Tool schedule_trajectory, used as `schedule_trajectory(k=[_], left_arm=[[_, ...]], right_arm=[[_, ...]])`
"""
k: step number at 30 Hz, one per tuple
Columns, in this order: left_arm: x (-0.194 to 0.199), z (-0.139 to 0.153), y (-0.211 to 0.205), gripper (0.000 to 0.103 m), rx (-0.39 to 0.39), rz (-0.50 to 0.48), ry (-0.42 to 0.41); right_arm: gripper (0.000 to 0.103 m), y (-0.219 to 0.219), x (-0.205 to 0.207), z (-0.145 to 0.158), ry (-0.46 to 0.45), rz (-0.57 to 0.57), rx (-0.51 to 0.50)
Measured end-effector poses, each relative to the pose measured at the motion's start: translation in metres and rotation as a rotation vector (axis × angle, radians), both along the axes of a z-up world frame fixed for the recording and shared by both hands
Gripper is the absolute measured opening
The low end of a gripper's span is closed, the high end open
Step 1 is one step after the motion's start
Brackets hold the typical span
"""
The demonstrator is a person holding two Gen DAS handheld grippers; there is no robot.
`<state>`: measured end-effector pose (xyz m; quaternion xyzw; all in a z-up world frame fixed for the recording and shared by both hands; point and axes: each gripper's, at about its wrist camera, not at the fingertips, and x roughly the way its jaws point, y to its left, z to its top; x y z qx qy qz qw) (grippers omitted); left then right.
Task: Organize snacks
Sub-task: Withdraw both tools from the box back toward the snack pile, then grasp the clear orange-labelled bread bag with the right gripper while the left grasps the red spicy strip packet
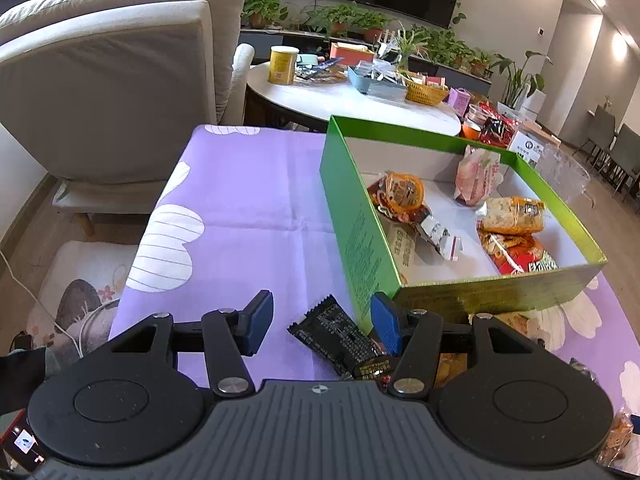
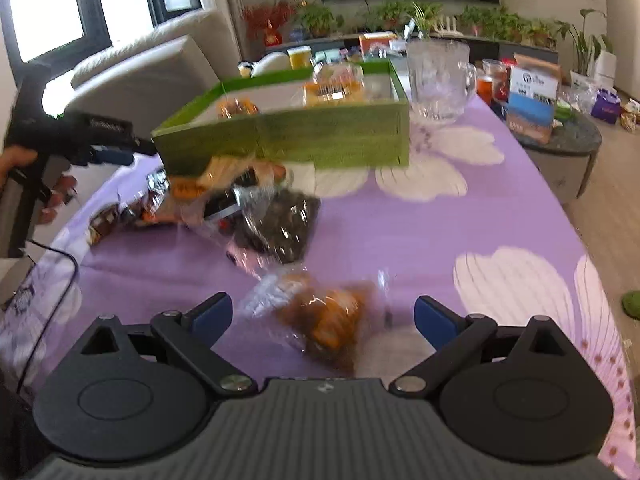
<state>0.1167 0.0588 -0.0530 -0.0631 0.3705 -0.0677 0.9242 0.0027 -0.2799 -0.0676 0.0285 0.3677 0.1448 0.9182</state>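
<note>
A green box (image 1: 352, 216) stands on the purple flowered tablecloth (image 1: 248, 200) and holds several snack packets (image 1: 512, 216). My left gripper (image 1: 322, 322) is open, with a black snack packet (image 1: 340, 336) lying on the cloth between its fingers. My right gripper (image 2: 323, 316) is open wide over a clear packet of orange-brown snacks (image 2: 328, 320). A dark packet (image 2: 280, 224) and a heap of other packets (image 2: 208, 196) lie between it and the green box (image 2: 288, 132). The left gripper (image 2: 100, 136) shows at the left of the right wrist view.
A glass pitcher (image 2: 440, 80) stands right of the box. A grey armchair (image 1: 112, 92) sits beyond the table's left edge. A round white table (image 1: 352, 100) with a yellow can, trays and a basket stands behind. Boxes (image 2: 532, 100) sit on a dark side table at right.
</note>
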Motion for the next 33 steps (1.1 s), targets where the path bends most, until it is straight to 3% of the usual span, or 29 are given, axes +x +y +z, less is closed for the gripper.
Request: schedule_trajectory(k=[16,19,22,25,29,33], left_arm=[[0.011,-0.021,-0.009,0.051,0.063,0.016,0.051],[0.010,-0.021,-0.007,0.045,0.043,-0.002,0.065],[0.003,-0.019,-0.006,0.041,0.032,-0.047,0.083],[-0.009,-0.020,-0.009,0.041,-0.038,-0.149,0.133],[-0.032,-0.019,-0.026,0.041,-0.014,-0.278,0.146],[-0.044,-0.017,-0.039,0.041,0.024,-0.323,0.144]], right_arm=[[0.053,0.012,0.003,-0.013,-0.051,0.004,-0.085],[0.053,0.014,0.002,-0.014,-0.062,0.010,-0.100],[0.053,0.016,0.003,-0.015,-0.069,0.010,-0.110],[0.053,0.018,0.004,-0.015,-0.071,0.009,-0.115],[0.053,0.018,0.004,-0.015,-0.071,0.007,-0.116],[0.053,0.018,0.003,-0.015,-0.073,0.005,-0.117]])
